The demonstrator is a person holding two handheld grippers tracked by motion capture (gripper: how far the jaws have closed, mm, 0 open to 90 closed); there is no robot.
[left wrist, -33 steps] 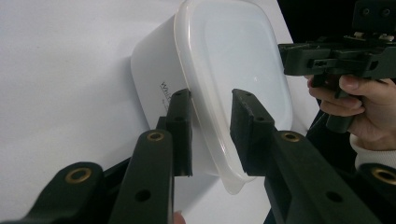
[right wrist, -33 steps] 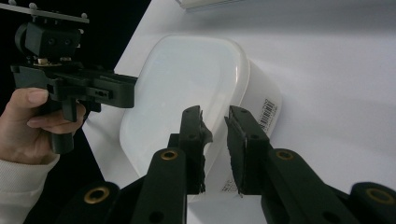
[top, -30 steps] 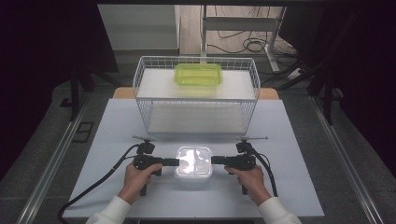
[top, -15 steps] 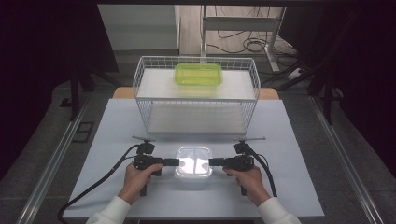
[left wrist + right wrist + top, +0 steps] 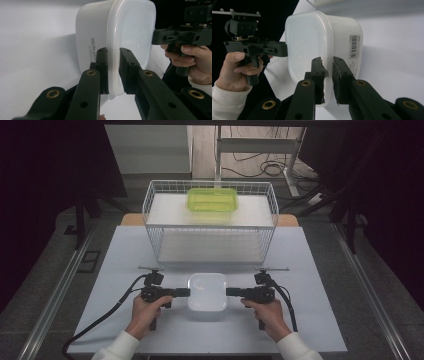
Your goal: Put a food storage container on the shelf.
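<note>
Both sets of jaws have just been closing on the white lidded container, whose rim is between them, while the hands and the box sit where they were a second ago; the left gripper comes at its left edge and the right gripper at its right edge, level and pointing toward each other across the box.

In the left gripper view the two black pads stand either side of the lid's protruding lip, seemingly pinching it; in the right gripper view the pads likewise straddle the lip, one on the lid face and one on the wall side, pressed on it as far as I can judge.

The container rests on the pale table, directly between the two pairs of jaws; beyond their tips stands a wire basket with a green container on its upper shelf, well apart from the box.

Judged by its look, the box is thin translucent plastic, light and probably empty; the walls are smooth and rounded, so likely slippery, and may flex under a hard squeeze; the stiff lip where lid meets body is the sensible hold, taken on opposite sides so the box stays level; an uneven lift could pop the lid or tilt the box.
</note>
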